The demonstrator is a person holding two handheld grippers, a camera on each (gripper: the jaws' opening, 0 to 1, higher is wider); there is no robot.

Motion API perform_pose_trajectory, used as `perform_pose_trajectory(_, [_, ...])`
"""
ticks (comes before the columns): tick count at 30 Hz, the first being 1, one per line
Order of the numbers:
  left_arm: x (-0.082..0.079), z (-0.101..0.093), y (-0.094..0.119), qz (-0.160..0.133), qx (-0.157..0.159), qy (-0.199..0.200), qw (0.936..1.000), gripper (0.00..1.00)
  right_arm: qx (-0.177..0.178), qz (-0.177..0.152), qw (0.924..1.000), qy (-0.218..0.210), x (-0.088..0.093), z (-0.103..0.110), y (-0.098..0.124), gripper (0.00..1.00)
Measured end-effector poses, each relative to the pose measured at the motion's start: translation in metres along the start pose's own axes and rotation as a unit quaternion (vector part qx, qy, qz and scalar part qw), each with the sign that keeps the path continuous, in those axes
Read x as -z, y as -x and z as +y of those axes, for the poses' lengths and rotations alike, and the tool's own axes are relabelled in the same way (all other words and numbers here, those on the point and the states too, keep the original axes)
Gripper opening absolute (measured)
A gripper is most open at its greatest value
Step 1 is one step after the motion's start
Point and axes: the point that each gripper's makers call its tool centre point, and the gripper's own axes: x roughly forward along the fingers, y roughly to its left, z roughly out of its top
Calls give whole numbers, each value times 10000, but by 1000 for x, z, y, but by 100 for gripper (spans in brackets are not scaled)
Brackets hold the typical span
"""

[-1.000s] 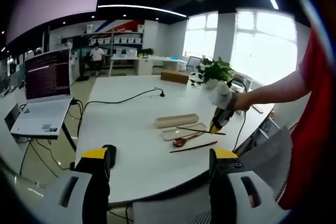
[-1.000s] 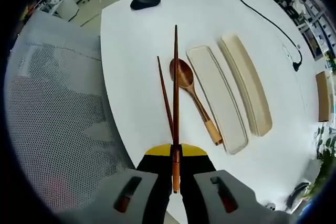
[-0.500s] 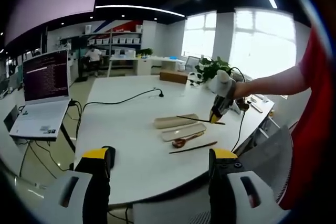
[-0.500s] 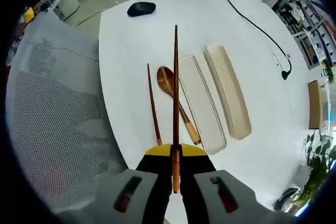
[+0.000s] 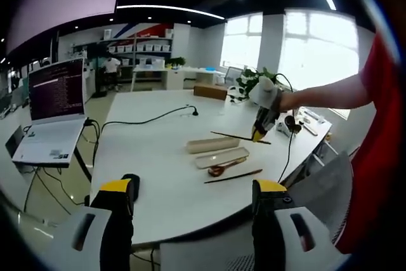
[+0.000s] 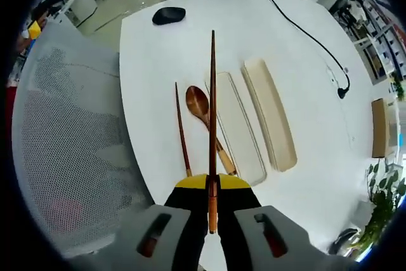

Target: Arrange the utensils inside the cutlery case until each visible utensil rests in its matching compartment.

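Two halves of a beige cutlery case lie side by side on the white table: the shallow tray (image 6: 236, 128) (image 5: 222, 157) and the deeper half (image 6: 269, 115) (image 5: 212, 145). Beside the tray lies a wooden spoon (image 6: 199, 103) (image 5: 222, 170), and past it one dark chopstick (image 6: 182, 128) (image 5: 233, 176). My right gripper (image 6: 212, 185) (image 5: 263, 125) is shut on the second chopstick (image 6: 212, 106) (image 5: 240, 137) and holds it in the air above the spoon and the tray. My left gripper (image 5: 193, 188) hangs open and empty off the table's near edge.
A black mouse (image 6: 169, 15) (image 5: 132, 182) sits near the table edge. A black cable (image 6: 304, 26) runs across the table. A mesh chair (image 6: 70, 150) stands by the table. A laptop (image 5: 54, 115) on a stand is at the left, and a potted plant (image 5: 257, 84) stands at the back.
My right gripper has risen with its chopstick, farther above the spoon and case. The left gripper has stayed put.
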Motion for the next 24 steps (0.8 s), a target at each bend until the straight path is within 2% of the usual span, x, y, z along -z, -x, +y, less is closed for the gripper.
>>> perform_pose_trajectory(7, [0,-4,-1,-15,28,4,10000,78,59,29,9999,153,1,-6,3,0])
perform_pose_trajectory(13, [-2,-6,-2,-5,62,-66,10000,78,275,-56,9989,382,-2,-19,12,0])
perform_pose_trajectory(19, [-5,-7,-2,-77,46,-51,9999,78,256,-77,9991,334,1,-20,16,0])
perform_pose_trajectory(24, [0,-10,-4,47,106,-93,9999,78,272,7,9991,335,5,-25,14,0])
